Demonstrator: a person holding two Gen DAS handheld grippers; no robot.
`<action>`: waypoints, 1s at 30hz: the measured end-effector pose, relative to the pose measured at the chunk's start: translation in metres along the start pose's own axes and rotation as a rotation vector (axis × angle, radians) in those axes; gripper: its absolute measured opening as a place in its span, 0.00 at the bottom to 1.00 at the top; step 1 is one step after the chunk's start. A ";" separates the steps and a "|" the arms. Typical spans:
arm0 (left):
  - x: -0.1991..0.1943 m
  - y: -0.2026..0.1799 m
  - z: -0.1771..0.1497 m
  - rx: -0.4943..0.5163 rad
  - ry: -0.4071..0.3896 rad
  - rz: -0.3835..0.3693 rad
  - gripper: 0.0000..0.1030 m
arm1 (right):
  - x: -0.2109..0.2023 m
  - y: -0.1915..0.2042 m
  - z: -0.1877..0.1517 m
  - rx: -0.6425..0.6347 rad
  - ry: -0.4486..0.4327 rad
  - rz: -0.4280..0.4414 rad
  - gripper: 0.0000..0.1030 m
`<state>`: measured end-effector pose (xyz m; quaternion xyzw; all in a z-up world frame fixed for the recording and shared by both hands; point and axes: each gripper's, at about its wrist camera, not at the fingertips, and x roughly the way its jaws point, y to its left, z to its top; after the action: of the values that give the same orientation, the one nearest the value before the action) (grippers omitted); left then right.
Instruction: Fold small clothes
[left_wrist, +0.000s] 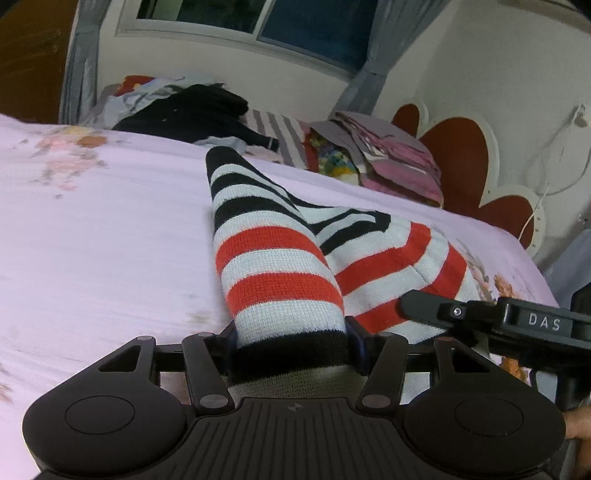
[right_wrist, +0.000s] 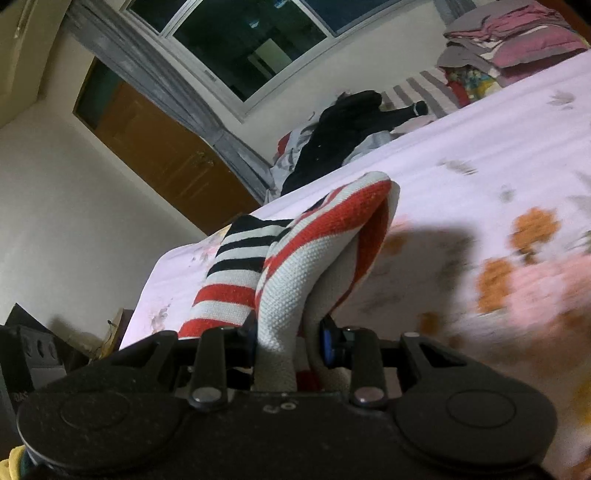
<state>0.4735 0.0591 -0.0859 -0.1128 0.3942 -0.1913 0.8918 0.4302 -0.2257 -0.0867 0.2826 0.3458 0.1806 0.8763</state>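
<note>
Mid-fold: left hand-held gripper and right hand-held gripper each clamp the striped sweater, probably its hem; next, carry it toward twelve o'clock over the bed.

Floral bedsheet, dark window, wooden door

Red-white-black striped garment, pink floral bedsheet
</note>
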 end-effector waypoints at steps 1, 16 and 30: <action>-0.004 0.017 0.003 -0.003 0.000 -0.002 0.54 | 0.011 0.011 -0.004 0.005 -0.003 -0.002 0.30; -0.020 0.196 0.031 -0.052 -0.049 0.040 0.54 | 0.145 0.085 -0.029 0.024 0.042 0.034 0.29; 0.006 0.238 0.015 -0.055 -0.027 0.117 0.54 | 0.171 0.063 -0.043 0.072 0.089 -0.096 0.34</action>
<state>0.5486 0.2713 -0.1636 -0.1166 0.3934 -0.1265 0.9031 0.5112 -0.0735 -0.1596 0.2885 0.4038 0.1383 0.8571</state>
